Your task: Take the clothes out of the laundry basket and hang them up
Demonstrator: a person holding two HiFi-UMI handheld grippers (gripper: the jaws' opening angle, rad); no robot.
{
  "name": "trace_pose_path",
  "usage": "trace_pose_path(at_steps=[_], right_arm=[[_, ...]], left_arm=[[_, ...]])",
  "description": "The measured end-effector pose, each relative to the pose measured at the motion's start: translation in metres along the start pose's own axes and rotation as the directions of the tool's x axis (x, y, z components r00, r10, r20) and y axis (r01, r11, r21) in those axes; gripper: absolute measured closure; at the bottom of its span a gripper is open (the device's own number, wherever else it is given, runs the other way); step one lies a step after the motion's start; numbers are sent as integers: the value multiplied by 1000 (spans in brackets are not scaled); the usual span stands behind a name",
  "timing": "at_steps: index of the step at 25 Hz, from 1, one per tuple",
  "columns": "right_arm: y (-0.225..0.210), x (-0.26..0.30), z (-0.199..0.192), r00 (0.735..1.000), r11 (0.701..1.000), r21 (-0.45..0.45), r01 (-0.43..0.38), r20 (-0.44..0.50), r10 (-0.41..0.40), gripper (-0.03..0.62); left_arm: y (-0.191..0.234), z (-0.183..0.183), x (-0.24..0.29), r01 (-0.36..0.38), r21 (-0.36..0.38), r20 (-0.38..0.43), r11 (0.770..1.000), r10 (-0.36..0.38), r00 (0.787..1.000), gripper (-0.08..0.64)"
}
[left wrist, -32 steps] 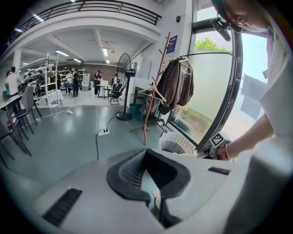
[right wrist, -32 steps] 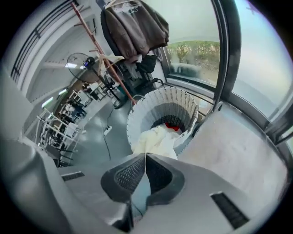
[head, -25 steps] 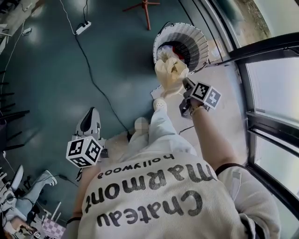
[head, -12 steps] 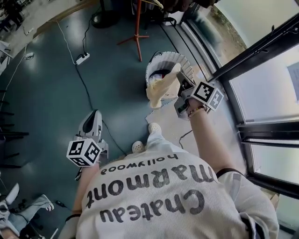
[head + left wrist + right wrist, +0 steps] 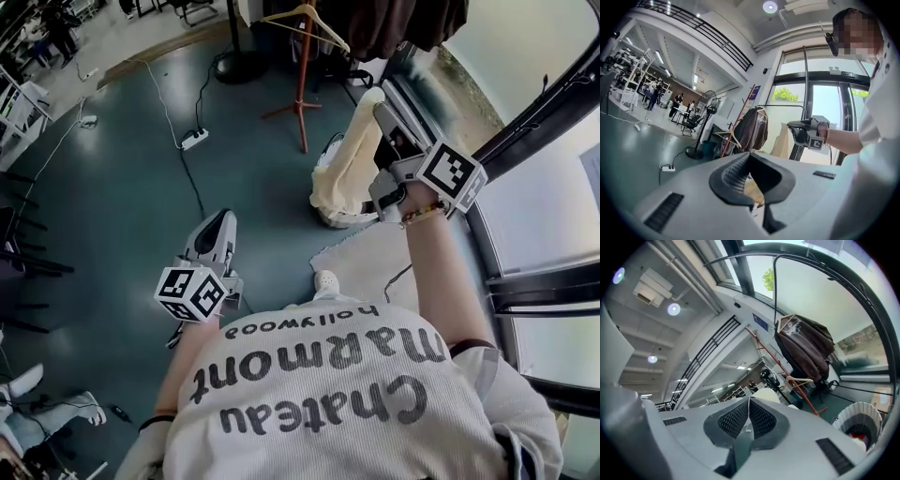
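Observation:
My right gripper (image 5: 382, 114) is shut on a cream garment (image 5: 349, 173), which hangs down from its jaws over the white laundry basket (image 5: 327, 210). In the right gripper view a bit of the cream garment (image 5: 766, 393) shows past the closed jaws (image 5: 749, 403), and the basket (image 5: 860, 421) stands low at the right with something red inside. My left gripper (image 5: 222, 220) is shut and holds nothing, out at the left over the teal floor. The left gripper view looks across at the right gripper (image 5: 800, 133) and the hanging garment (image 5: 781, 140).
A clothes rack with dark garments (image 5: 398, 23) stands behind the basket by the window. A bare wooden hanger (image 5: 306, 14) hangs on a red stand (image 5: 302, 89). A power strip (image 5: 194, 139) and its cable lie on the floor. A pale mat (image 5: 366, 262) lies near my feet.
The right gripper has risen, lifting the cream garment up out of the basket. The left gripper has come up a little. The rack and hanger have come into the head view.

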State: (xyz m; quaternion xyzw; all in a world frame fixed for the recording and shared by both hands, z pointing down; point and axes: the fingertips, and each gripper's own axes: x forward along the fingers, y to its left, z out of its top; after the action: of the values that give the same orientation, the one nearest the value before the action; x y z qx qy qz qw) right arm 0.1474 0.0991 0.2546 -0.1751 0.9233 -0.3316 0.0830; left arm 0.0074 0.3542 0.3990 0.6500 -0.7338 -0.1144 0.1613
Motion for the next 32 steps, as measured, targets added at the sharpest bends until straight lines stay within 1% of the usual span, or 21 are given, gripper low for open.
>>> trace_pose_path(at_steps=[1,3,4,5,6,7,8,10,11,13,16,19,20,21,22,23,25,27,29,31,32], right_arm=[[13,1,7,1000,1000,-7,-7,5,7,561],[35,5,19,999,999,0,35,16,-35,561],[54,11,25,1000,1000,-23,19,24,-19,561],[81,20,33,997,994,-86,-62,30,65,561],[111,30,41,982,970,-163,-179,27,186,561],[134,37,45,960,938,-217,-271,17,281,561],[147,39,47,944,918,-238,-318,9,330,561],[156,38,46,933,906,-237,-351,-4,360,561],[159,37,45,929,903,-231,-362,-13,370,561],[166,38,42,917,893,-217,-395,-35,398,561],[179,41,34,884,865,-186,-466,-64,463,561],[174,46,24,843,830,-148,-537,-95,529,561],[169,52,22,834,823,-138,-552,-107,541,561],[165,61,21,829,820,-128,-558,-117,547,561],[160,73,21,828,820,-119,-559,-126,546,561],[156,85,23,827,821,-113,-559,-137,545,561],[150,108,29,823,819,-107,-564,-157,546,561],[139,122,38,820,816,-106,-568,-159,550,561],[128,130,47,815,810,-111,-576,-152,559,561],[117,135,55,809,802,-118,-586,-146,570,561],[111,138,60,806,798,-118,-591,-141,575,561]], left_arm=[[-3,3,0,9,-1,6,1000,-9,1000,551],[-8,16,2,46,-6,22,999,-46,999,551],[-10,24,3,73,-6,33,997,-73,997,551],[-14,33,4,103,-1,43,995,-103,994,550],[-20,40,6,133,4,50,991,-133,990,506],[-28,42,10,164,7,52,986,-164,985,439],[-39,40,15,195,9,46,981,-195,980,411],[-64,26,29,239,18,14,971,-240,971,394],[-75,17,37,249,27,-8,968,-249,968,374],[-89,-1,51,247,49,-56,968,-244,968,334],[-89,-27,69,189,82,-113,978,-179,977,296],[-74,-56,92,109,86,-169,990,-94,981,303],[-69,-62,99,92,83,-191,992,-74,979,355],[-62,-64,104,77,76,-207,994,-59,976,460],[-53,-61,108,58,66,-217,996,-43,975,522],[-43,-55,108,30,53,-217,998,-18,976,529],[-15,-33,103,-61,29,-185,998,65,981,535],[12,-5,93,-166,-4,-110,986,164,980,537],[33,25,80,-252,-29,-26,967,251,968,537],[44,58,73,-320,-35,51,947,321,946,537],[47,74,73,-344,-35,87,938,345,934,537]])
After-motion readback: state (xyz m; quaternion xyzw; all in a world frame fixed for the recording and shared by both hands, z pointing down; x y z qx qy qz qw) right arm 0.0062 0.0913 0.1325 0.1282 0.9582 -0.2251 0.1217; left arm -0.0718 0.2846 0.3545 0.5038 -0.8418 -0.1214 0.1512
